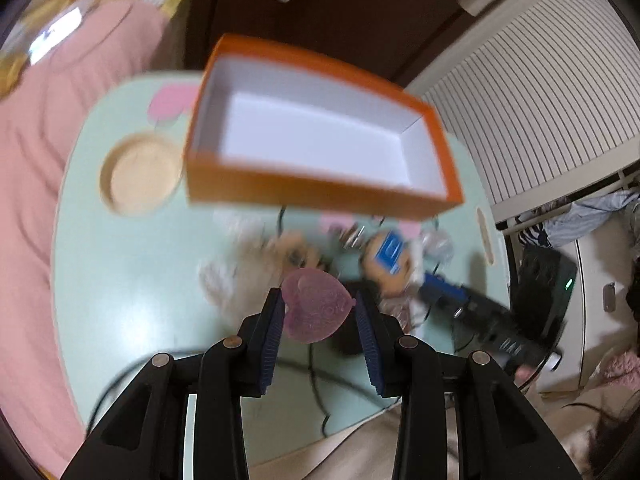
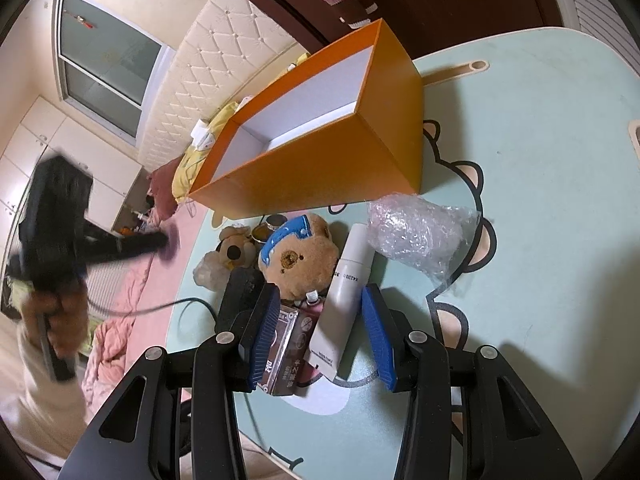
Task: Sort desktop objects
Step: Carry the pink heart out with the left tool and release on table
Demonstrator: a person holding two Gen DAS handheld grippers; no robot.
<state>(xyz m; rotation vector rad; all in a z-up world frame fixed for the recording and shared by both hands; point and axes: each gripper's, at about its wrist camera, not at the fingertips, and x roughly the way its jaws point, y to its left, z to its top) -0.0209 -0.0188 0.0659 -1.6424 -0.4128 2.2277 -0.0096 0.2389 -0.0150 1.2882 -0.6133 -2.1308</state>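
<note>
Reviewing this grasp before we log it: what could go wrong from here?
1. The left gripper pinches the pink heart piece only by its edges; it might slip out before reaching the orange box.
2. The right gripper, open, straddles the white tube beside a small packet; closing could catch both.

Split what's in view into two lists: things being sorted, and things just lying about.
Sorting job:
orange box
pink heart, held in the left hand-held gripper
white tube
bear toy
small packet
bubble wrap

Lying about:
wooden dish
pink bedding
black cable
</note>
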